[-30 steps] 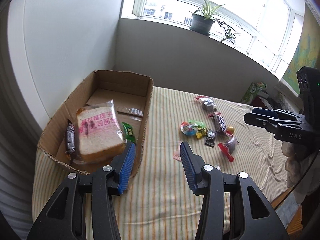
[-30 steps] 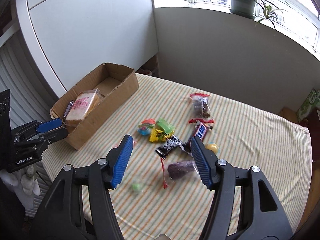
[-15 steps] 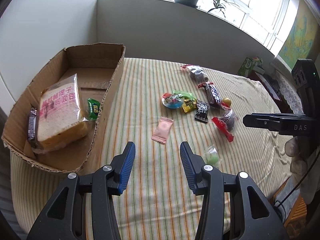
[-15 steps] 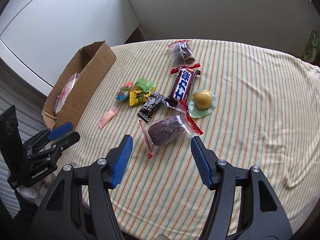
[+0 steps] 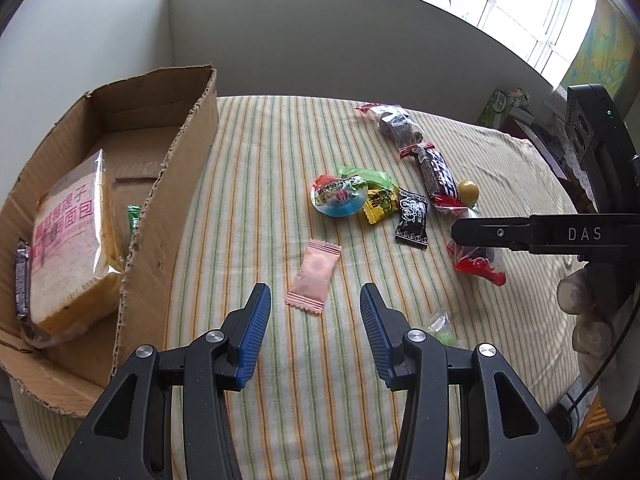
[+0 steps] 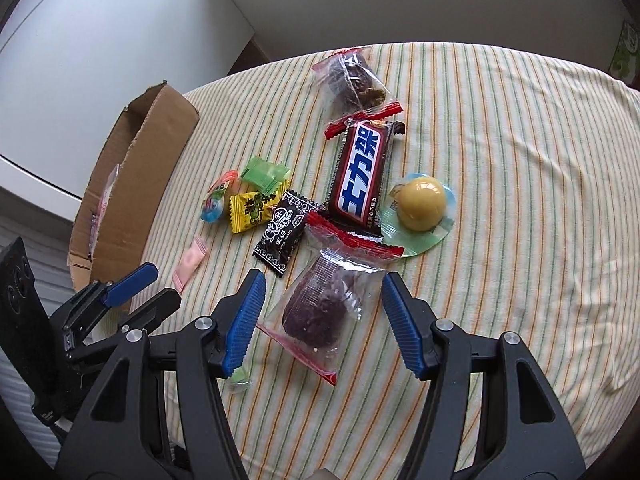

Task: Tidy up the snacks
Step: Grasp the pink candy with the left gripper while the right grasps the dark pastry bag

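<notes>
Striped tablecloth [image 6: 500,152] bears ten loose snacks, one cardboard box [image 5: 168,184]; both grippers spread, empty.

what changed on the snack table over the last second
Both grippers came down toward the striped cloth: the left gripper now frames the pink candy, the right gripper the clear-wrapped dark cake. Neither grips anything. The snacks and cardboard box stayed put.
</notes>
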`<state>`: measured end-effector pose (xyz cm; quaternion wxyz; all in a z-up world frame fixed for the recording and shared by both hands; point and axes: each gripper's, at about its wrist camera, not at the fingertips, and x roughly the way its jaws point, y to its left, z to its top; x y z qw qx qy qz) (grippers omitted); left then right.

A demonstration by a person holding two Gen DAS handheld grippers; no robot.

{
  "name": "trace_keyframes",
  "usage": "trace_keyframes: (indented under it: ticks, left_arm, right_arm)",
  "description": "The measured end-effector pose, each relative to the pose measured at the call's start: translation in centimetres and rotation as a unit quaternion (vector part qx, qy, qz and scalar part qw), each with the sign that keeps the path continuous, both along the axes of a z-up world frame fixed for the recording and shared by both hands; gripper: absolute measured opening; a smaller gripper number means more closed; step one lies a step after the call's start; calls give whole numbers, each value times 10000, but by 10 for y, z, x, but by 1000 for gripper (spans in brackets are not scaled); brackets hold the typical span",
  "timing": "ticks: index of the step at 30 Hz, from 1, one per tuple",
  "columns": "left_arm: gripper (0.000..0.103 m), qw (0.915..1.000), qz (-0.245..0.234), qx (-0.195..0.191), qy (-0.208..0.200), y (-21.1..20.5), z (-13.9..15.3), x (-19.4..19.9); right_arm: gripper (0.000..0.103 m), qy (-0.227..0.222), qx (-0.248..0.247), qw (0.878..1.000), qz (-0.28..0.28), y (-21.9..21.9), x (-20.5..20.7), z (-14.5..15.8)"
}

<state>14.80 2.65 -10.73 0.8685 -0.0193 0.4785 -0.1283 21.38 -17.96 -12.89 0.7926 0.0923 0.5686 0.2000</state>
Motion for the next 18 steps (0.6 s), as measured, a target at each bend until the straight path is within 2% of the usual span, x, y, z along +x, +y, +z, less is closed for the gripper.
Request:
trace_keyframes:
  ticks: [5, 8, 14, 16, 18]
  left_arm:
    - [45, 9999, -1, 111, 55, -2, -5, 6]
    - [45, 9999, -29, 107, 126, -4, -9, 10]
    - [44, 9996, -24, 270, 113, -11, -14, 18]
    - [32, 9995, 14, 305, 94, -12, -15, 19]
    - [27, 9994, 68, 314, 82, -11, -15, 21]
  right_arm:
    - [62, -149, -351, 9990, 215, 12, -2, -1]
    - [55, -217, -514, 9980, 310, 13, -5, -2]
    - [50, -281, -647, 9964, 463, 11, -12, -2]
    - [43, -289, -635, 9963, 511, 9, -14, -1]
    - [40, -292, -613, 9962, 542, 8, -17, 0]
